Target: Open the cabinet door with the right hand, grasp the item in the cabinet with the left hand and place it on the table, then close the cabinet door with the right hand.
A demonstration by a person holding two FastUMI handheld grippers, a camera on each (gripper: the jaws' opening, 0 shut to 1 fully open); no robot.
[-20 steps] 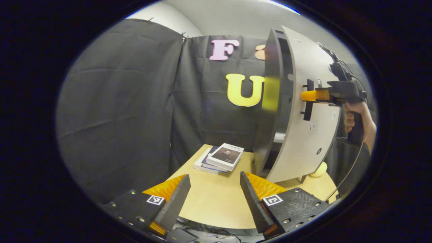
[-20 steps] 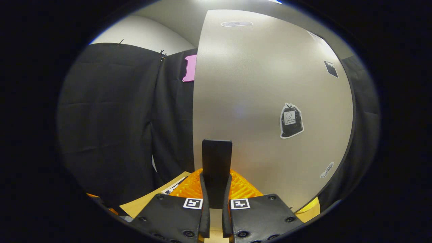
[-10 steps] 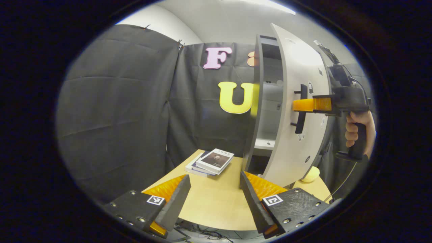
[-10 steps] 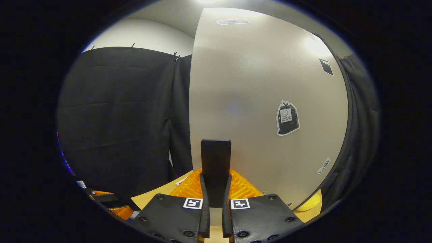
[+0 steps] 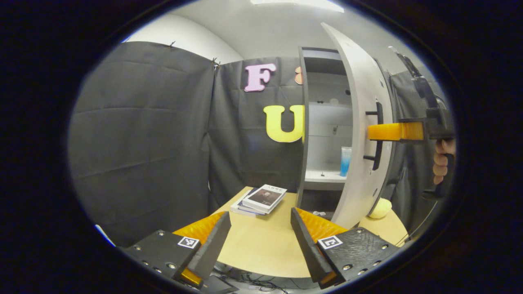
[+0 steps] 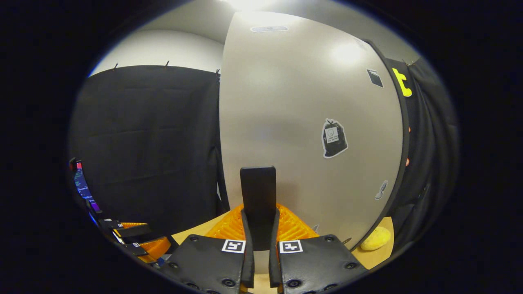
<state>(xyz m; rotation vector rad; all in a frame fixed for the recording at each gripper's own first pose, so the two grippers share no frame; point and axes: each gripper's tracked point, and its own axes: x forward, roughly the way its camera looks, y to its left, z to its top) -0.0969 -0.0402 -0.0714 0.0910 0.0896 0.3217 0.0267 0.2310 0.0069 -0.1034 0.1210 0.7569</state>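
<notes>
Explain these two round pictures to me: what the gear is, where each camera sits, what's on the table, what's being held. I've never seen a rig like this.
There is no robot here. A person carries a hand-held gripper in each hand, and each one has a wide-angle camera looking out along its two fingers.

The left gripper view comes from the left hand-held gripper, which is open and holds nothing. Ahead is a wooden table with a stack of books and a small yellow object. A cabinet stands on it with its door swung partly open; a blue cup sits on a shelf inside. Farther off, the right hand-held gripper grips the door's black handle.

The right gripper view comes from that gripper, shut on the handle, facing the door's front with its stickers.
</notes>
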